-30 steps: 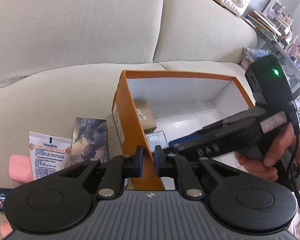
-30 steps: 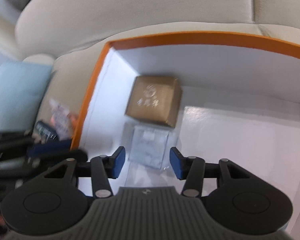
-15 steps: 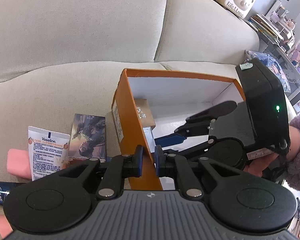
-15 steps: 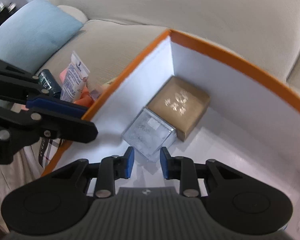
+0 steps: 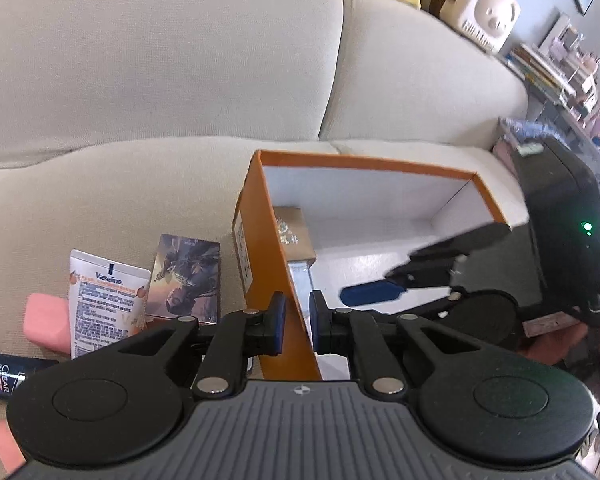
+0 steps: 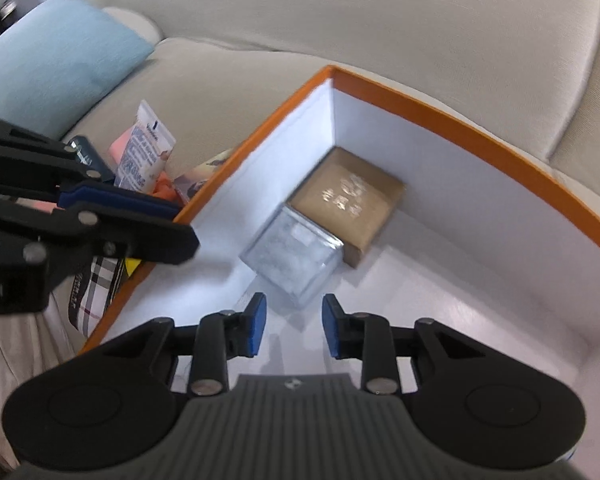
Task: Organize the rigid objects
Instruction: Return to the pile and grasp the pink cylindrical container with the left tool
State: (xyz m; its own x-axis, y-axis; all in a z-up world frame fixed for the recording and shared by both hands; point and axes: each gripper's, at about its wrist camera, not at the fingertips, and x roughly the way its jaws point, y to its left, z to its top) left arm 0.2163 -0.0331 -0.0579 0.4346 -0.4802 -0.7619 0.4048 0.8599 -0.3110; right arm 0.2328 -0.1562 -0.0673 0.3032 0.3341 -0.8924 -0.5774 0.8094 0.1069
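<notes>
An orange box (image 5: 260, 240) with white inside (image 6: 460, 240) stands on the beige sofa. My left gripper (image 5: 297, 320) is shut on the box's left wall, one pad on each side of it. A brown carton (image 6: 348, 196) and a clear plastic box (image 6: 292, 256) lie side by side in the box's far left corner. My right gripper (image 6: 292, 328) hovers inside the box, just short of the clear box, jaws opening with nothing between them. In the left wrist view its blue fingertip (image 5: 374, 292) shows over the white floor.
Left of the box lie a Vaseline tube (image 5: 104, 312), a picture-printed carton (image 5: 184, 276), a pink block (image 5: 46, 320) and a dark bottle (image 5: 4, 372). A plaid item (image 6: 96, 284) lies by the box's near wall. A light blue cushion (image 6: 56, 64) sits further left.
My right gripper rolled and drew back from the clear box, its jaws narrower than a second ago. The left gripper kept its hold on the wall.
</notes>
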